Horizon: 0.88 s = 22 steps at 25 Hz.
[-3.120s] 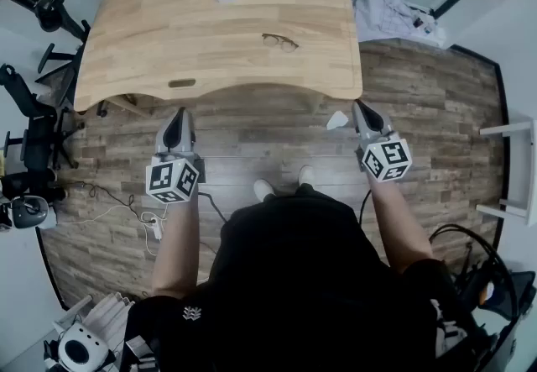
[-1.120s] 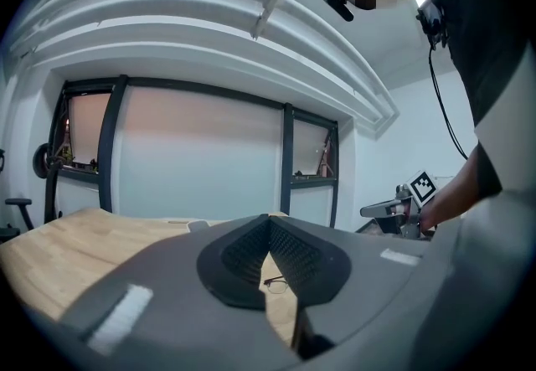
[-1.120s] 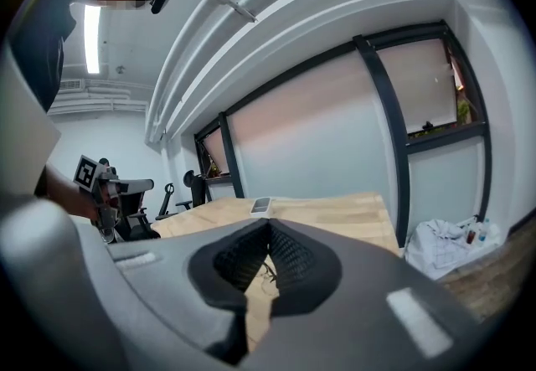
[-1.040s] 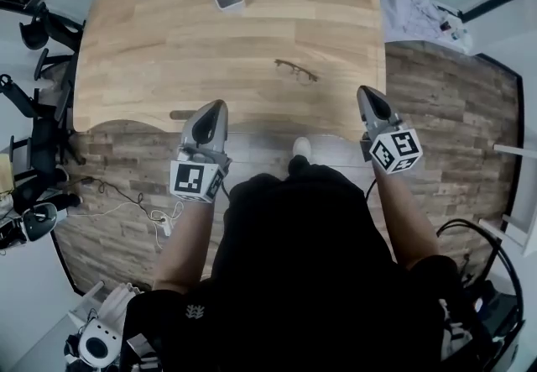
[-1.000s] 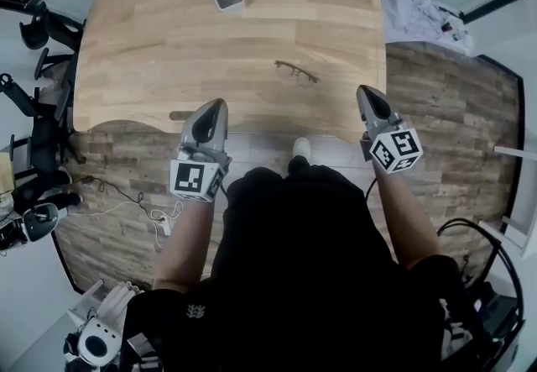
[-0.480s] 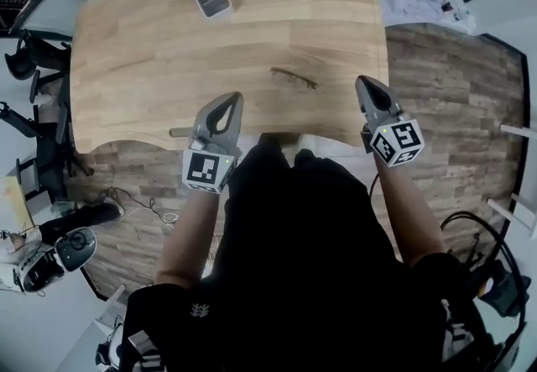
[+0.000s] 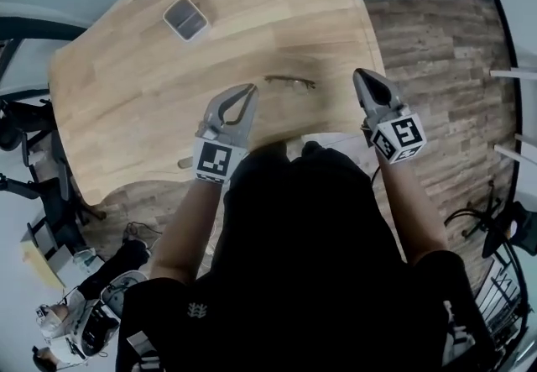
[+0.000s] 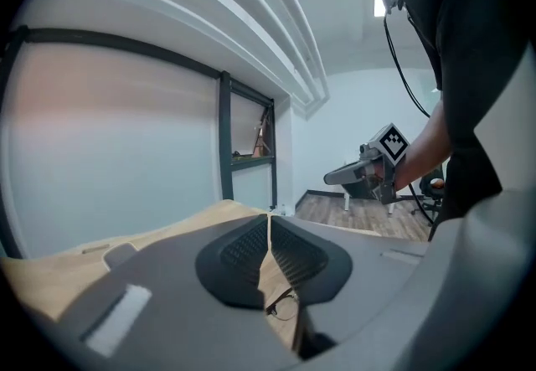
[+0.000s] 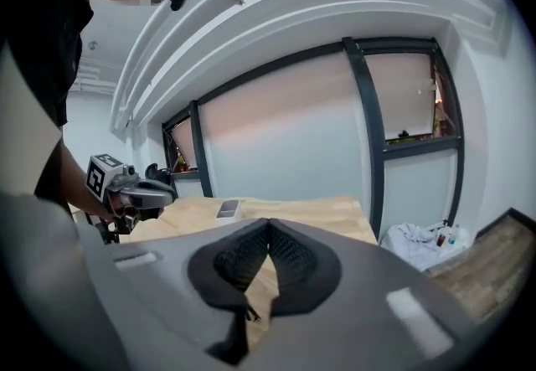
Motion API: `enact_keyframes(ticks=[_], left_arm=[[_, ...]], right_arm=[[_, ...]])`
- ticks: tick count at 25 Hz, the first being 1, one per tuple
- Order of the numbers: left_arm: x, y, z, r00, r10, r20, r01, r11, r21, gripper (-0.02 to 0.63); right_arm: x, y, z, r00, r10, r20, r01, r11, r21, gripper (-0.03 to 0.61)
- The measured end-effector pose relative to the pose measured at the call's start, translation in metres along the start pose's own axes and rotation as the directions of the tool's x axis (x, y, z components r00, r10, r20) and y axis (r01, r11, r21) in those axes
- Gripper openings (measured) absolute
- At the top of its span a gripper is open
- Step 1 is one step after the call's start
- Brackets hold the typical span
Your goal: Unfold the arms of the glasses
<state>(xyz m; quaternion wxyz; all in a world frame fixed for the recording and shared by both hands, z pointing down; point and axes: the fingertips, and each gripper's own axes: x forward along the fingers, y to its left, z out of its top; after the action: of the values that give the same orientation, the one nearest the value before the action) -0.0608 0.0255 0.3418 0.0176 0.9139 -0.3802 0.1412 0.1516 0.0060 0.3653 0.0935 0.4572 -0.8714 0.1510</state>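
Worktop (image 7: 151,85): light yellow-brown wood, long streaky planks.
Glasses (image 7: 289,82): thin dark frame.
Small box (image 7: 185,18): grey, white rim.
Floor (image 7: 436,51): brown and grey wood planks, patchy.
Right tongs (image 7: 360,75): grey, black dotted pads (image 9: 297,265); cube (image 7: 399,137) white with black squares.
Shirt (image 7: 310,278): black, tiny white mark.
Window frames (image 9: 373,152): dark grey.

left claw (image 7: 249,90): advanced over table (image 7: 151,85) toward glasses (image 7: 289,82); jaws just cracking open, empty | right claw (image 7: 361,75): edged forward

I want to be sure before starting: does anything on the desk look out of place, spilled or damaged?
Nothing stands out. The glasses lie flat on the wooden desk, the small grey box stands near its far edge, and nothing is spilled.
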Motion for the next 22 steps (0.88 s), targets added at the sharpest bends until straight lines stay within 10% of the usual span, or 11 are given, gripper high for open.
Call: enact_keyframes(ticks=[6, 22], left_arm=[[0.012, 0.003, -0.032, 0.991, -0.13, -0.006, 0.13, 0.991, -0.003, 0.02], [0.095, -0.038, -0.107, 0.925, -0.315, -0.211, 0.328, 0.944, 0.028, 0.075]], right_arm=[[0.007, 0.005, -0.002, 0.979, -0.2, 0.033, 0.2, 0.98, -0.003, 0.0], [0.034, -0.027, -0.068, 0.978, -0.205, -0.033, 0.206, 0.977, 0.043, 0.0]])
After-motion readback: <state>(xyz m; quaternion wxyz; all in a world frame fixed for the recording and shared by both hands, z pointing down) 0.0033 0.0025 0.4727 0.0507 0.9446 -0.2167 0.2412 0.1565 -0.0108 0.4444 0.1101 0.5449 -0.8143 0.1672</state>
